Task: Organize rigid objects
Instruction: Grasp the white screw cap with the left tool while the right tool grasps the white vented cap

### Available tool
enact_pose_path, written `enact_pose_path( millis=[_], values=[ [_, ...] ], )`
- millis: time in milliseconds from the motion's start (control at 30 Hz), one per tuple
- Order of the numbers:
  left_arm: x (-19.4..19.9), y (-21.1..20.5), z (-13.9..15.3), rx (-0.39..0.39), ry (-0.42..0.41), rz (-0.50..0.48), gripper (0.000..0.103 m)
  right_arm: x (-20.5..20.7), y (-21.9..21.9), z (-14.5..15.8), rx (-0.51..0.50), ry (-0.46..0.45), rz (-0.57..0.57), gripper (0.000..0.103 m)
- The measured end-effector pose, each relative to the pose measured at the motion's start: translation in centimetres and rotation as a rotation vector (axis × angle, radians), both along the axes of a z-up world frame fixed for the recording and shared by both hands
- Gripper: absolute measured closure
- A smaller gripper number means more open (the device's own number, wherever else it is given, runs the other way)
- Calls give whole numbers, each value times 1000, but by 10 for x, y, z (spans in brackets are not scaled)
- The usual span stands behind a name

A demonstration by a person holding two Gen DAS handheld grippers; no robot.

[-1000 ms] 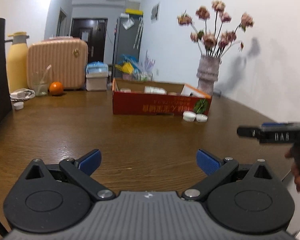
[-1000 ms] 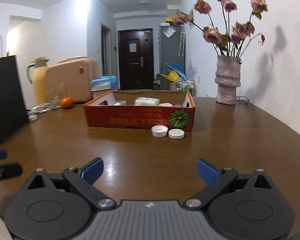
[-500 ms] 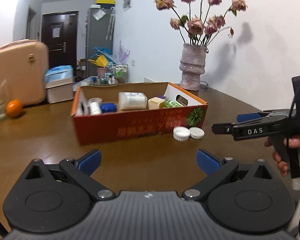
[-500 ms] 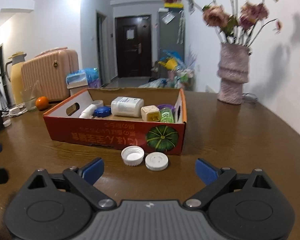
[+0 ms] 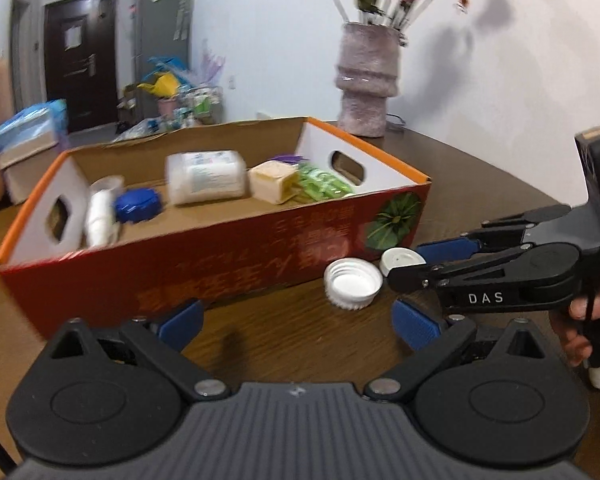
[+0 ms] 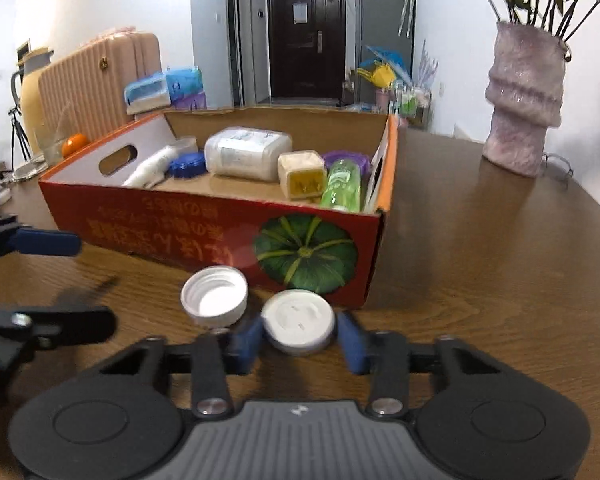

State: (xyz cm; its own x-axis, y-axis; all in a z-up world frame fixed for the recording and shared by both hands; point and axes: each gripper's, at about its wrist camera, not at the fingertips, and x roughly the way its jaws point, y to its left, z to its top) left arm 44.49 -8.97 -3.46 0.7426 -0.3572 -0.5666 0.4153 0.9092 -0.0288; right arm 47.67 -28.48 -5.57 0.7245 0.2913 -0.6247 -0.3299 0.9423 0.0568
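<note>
Two white caps lie on the brown table in front of an orange-red cardboard box [image 6: 204, 220] [image 5: 228, 260]. The flat cap [image 6: 298, 322] sits between the blue pads of my right gripper [image 6: 298, 340]; its jaws are closing and the pads touch the cap's sides. The ribbed cap [image 6: 214, 296] [image 5: 354, 284] lies hollow side up just left of it. In the left wrist view my right gripper [image 5: 408, 262] half hides the flat cap [image 5: 400, 256]. My left gripper [image 5: 298, 322] [image 6: 72, 280] stands open, empty, near the box's front.
The box holds a white bottle [image 6: 248, 152], a blue lid [image 6: 188, 164], a yellowish cube [image 6: 302, 174], a green bottle [image 6: 342, 186] and a white tube [image 6: 150, 170]. A vase [image 6: 524, 100] stands at the back right, a pink suitcase [image 6: 96, 80] and an orange [image 6: 75, 143] at the back left.
Both grippers have come forward to the box, which now looms large. My right gripper's jaws went from wide open to closed in around the flat cap. The left jaws stayed open.
</note>
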Motion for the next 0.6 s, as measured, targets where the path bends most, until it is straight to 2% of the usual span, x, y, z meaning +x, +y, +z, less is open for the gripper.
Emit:
enact_pose_path(
  millis=[100,233,267,333,367,433,600],
  values=[
    [10,-19,-4,25,-12,-47,3,-2,-6,-1,11,-11,2,65],
    [25,-43,-12,46,4,-76,22,-8,-18,0,37,-43,-20,65],
    [31,-45,-15,31,35,-75,23,-8,-22,2,47,-53,-30,65],
    [39,-51,-19,26,75,-65,34,-11,-29,5,50,-82,-62,65],
    [38,-55,-20,36,59,-62,37,-12,-34,6,79,-84,-63,65],
    [37,-59,-21,54,41,-54,62,-13,-42,7,124,-87,-61,65],
    [9,-52,-17,83,10,10,62,-20,-37,6,96,-112,-46,65]
  ],
)
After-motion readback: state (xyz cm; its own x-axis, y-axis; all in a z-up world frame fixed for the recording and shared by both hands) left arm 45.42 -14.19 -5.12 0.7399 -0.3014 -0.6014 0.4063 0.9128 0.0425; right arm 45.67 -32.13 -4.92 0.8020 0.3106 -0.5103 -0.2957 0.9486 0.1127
